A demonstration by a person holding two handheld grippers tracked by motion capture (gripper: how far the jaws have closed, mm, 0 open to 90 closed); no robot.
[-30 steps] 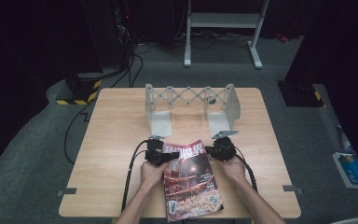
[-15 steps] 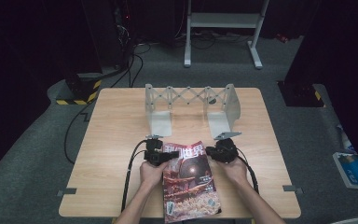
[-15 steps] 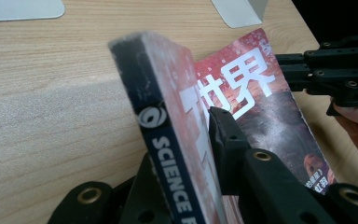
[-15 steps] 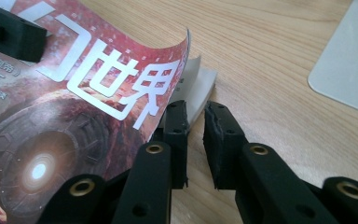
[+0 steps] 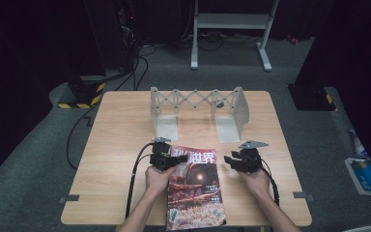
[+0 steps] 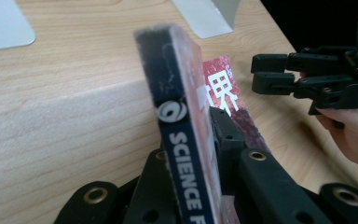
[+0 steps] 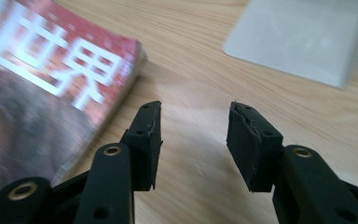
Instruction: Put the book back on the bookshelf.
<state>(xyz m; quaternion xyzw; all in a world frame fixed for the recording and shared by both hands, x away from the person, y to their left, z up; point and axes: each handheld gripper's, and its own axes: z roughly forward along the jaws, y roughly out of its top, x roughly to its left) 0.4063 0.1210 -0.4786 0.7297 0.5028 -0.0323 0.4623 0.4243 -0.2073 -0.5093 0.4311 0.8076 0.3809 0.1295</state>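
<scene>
In the high view the magazine [image 5: 195, 191] lies on the worktop [image 5: 121, 135], long axis toward the person, right gripper [image 5: 235, 162] just beside its right edge; the left gripper view shows the left gripper [image 6: 200, 163] clenched on its spine; the right gripper view shows released fingers [image 7: 145, 140] with the magazine to their left.

light: table [image 5: 125, 145] bright, surroundings dark | focus: magazine [image 7: 37, 93] cover blurred | shadows: soft
</scene>
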